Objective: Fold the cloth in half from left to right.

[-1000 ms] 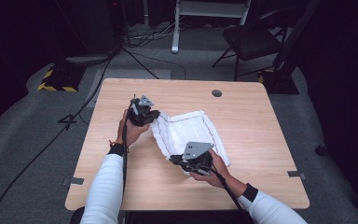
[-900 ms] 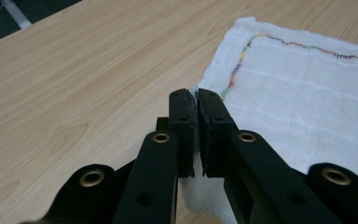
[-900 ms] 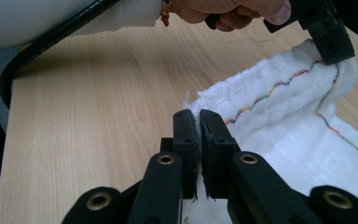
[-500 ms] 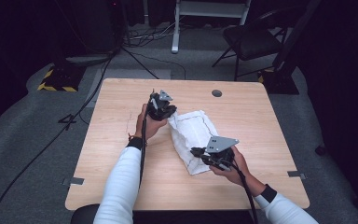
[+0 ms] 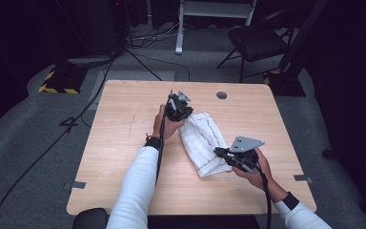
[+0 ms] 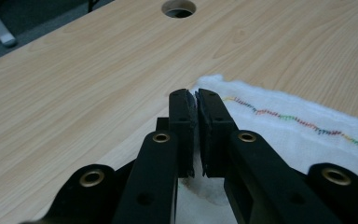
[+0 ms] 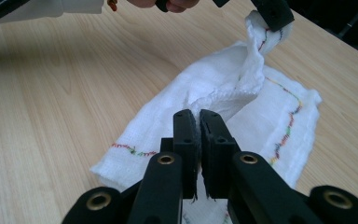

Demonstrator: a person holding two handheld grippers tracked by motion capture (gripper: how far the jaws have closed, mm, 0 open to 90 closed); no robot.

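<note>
both arms in white long sleeves with dark cuffs/wristbands just behind each hand. left gripper (image 5: 178, 106) and right gripper (image 5: 238, 156) are all-black builds, each topped by a grey three-cornered plate and trailing a black cable back along the forearm. up close, each has two flat black pads (image 6: 182, 122) at the tips of chunky black arms, with brass-ringed pivot holes behind them.

Black chair (image 5: 257, 40) and floor cables (image 5: 43, 152) beyond the wooden table (image 5: 124, 143)
</note>
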